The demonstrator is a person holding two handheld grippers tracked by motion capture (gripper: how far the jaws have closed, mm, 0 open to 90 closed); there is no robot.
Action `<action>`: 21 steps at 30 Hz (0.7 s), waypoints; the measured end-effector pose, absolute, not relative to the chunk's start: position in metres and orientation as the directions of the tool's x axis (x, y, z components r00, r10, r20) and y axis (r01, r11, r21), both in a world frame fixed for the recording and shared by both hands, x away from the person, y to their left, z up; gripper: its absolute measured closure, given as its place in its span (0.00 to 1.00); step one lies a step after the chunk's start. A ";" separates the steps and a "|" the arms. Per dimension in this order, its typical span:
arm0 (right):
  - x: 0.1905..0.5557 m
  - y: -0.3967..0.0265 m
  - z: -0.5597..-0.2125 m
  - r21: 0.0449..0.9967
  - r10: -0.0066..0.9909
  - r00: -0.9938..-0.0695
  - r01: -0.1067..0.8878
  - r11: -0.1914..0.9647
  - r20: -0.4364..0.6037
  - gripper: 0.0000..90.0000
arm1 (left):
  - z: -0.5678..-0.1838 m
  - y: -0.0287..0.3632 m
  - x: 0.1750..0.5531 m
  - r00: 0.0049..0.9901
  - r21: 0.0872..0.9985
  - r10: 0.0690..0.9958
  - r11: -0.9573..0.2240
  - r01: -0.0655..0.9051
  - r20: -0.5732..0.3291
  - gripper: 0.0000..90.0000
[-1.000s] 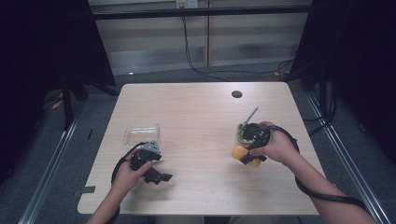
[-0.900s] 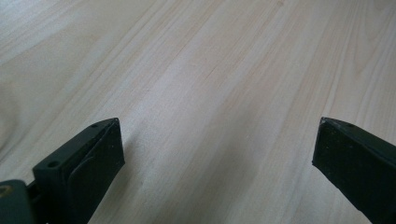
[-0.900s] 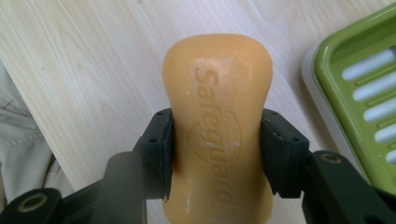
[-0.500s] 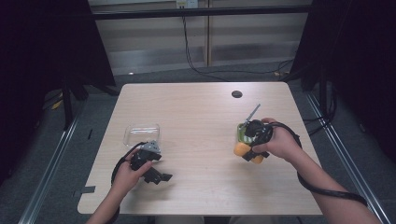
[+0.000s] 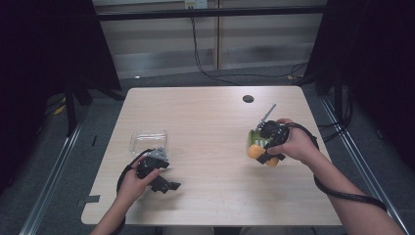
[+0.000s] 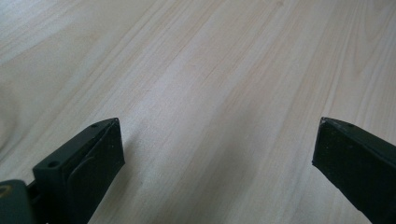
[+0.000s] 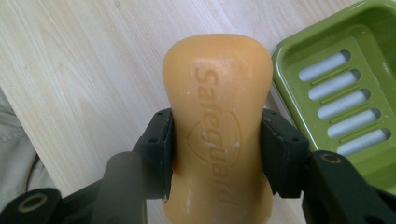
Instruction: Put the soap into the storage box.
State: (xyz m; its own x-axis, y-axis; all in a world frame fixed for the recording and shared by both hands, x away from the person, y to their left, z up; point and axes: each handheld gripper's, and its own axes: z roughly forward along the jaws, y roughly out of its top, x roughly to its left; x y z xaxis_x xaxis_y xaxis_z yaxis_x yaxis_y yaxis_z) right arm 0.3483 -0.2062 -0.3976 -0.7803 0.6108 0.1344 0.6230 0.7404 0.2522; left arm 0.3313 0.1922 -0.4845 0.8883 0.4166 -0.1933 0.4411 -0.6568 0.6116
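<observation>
Soap bar (image 7: pixel 217 135) pinched by right hand-held gripper (image 7: pixel 217 154); left hand-held gripper (image 6: pixel 215 154) spread.

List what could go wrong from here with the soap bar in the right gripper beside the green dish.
The right gripper clamps the orange soap bar only at its narrow waist, so the smooth bar might slip or pivot between the pads. The green soap dish sits close beside the bar; lowering off-centre could land the bar on the rim and tip or shove the light dish. The left gripper rests open on the table, apart from the dish, so nothing steadies it.
</observation>
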 end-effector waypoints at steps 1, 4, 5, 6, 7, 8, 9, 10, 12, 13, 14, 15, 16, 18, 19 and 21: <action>0.349 -0.207 -0.398 0.259 0.609 -0.781 0.622 0.739 0.137 0.56 | -0.484 0.192 0.331 0.890 0.612 0.414 -0.659 0.437 -0.191 0.02; 0.351 -0.208 -0.397 0.263 0.608 -0.784 0.618 0.741 0.130 0.56 | -0.484 0.192 0.331 0.890 0.614 0.413 -0.657 0.437 -0.192 0.02; 0.351 -0.209 -0.397 0.262 0.609 -0.783 0.619 0.740 0.128 0.56 | -0.484 0.192 0.331 0.891 0.613 0.413 -0.659 0.436 -0.190 0.02; 0.353 -0.210 -0.397 0.265 0.606 -0.785 0.615 0.742 0.126 0.56 | -0.484 0.192 0.331 0.891 0.613 0.413 -0.659 0.436 -0.190 0.02; 0.353 -0.210 -0.396 0.263 0.606 -0.785 0.616 0.742 0.128 0.56 | -0.484 0.192 0.331 0.891 0.613 0.413 -0.658 0.436 -0.190 0.02; 0.354 -0.210 -0.396 0.265 0.607 -0.785 0.615 0.742 0.124 0.56 | -0.484 0.192 0.331 0.890 0.613 0.413 -0.658 0.437 -0.192 0.02; 0.354 -0.211 -0.396 0.263 0.604 -0.788 0.612 0.746 0.122 0.56 | -0.484 0.192 0.331 0.890 0.613 0.413 -0.658 0.437 -0.191 0.02; 0.354 -0.211 -0.396 0.263 0.604 -0.788 0.612 0.746 0.122 0.56 | -0.484 0.192 0.331 0.890 0.613 0.413 -0.658 0.437 -0.191 0.02; 0.355 -0.211 -0.395 0.269 0.602 -0.788 0.611 0.744 0.125 0.56 | -0.482 0.191 0.330 0.887 0.600 0.430 -0.670 0.437 -0.167 0.02; 0.356 -0.212 -0.395 0.269 0.603 -0.788 0.612 0.744 0.126 0.56 | -0.482 0.191 0.330 0.888 0.600 0.429 -0.670 0.437 -0.167 0.02; 0.356 -0.212 -0.394 0.267 0.605 -0.787 0.613 0.744 0.122 0.56 | -0.483 0.191 0.330 0.888 0.599 0.428 -0.672 0.436 -0.167 0.02; 0.357 -0.212 -0.394 0.264 0.603 -0.788 0.611 0.746 0.120 0.56 | -0.485 0.192 0.331 0.890 0.615 0.413 -0.654 0.439 -0.197 0.02; 0.358 -0.213 -0.394 0.272 0.599 -0.792 0.605 0.748 0.116 0.56 | -0.485 0.192 0.331 0.890 0.615 0.413 -0.654 0.439 -0.197 0.02; 0.358 -0.213 -0.394 0.276 0.598 -0.793 0.604 0.748 0.116 0.56 | -0.485 0.192 0.331 0.889 0.617 0.413 -0.653 0.439 -0.197 0.02; 0.359 -0.214 -0.394 0.270 0.600 -0.792 0.606 0.748 0.114 0.56 | -0.485 0.192 0.331 0.889 0.617 0.414 -0.653 0.440 -0.195 0.02; 0.360 -0.215 -0.394 0.273 0.596 -0.795 0.602 0.750 0.113 0.56 | -0.484 0.192 0.331 0.888 0.614 0.416 -0.654 0.442 -0.195 0.02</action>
